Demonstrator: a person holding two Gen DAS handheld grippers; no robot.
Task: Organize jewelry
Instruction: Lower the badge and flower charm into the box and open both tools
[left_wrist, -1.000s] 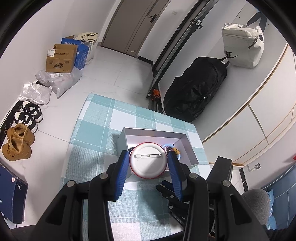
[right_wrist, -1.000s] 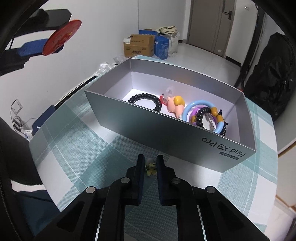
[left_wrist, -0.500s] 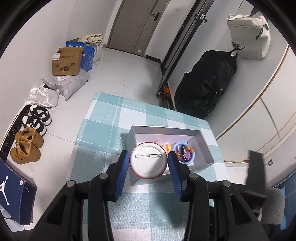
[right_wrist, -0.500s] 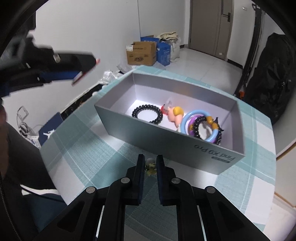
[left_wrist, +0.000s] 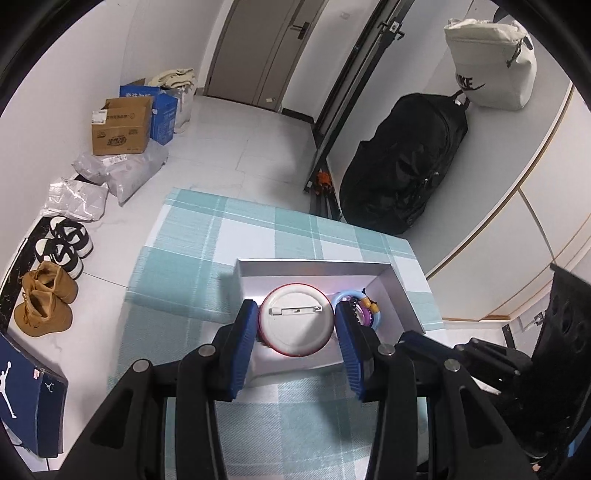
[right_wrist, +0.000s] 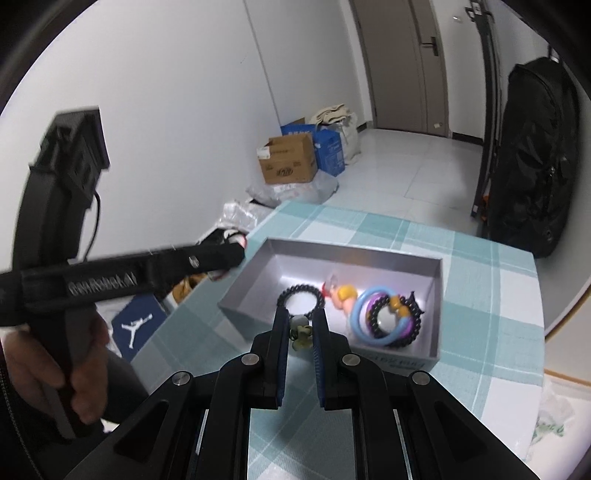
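Above the grey box (right_wrist: 436, 306), a small charm (right_wrist: 301, 334), lifted off the table (right_wrist: 491, 295) since a second ago, is gripped by the right gripper (right_wrist: 300, 332), seemingly ready for dropping in; a round badge (left_wrist: 295, 325) is clamped by the left gripper (left_wrist: 295, 326) over the box interior.

- Setting: home entryway, tiled floor.
- Shoes (left_wrist: 55, 280) lined along the left wall; cardboard box (left_wrist: 122, 127) beyond them.
- Interior door (left_wrist: 273, 51) far; black bag (left_wrist: 402, 166) right.
- Checked tablecloth (left_wrist: 221, 236) near.
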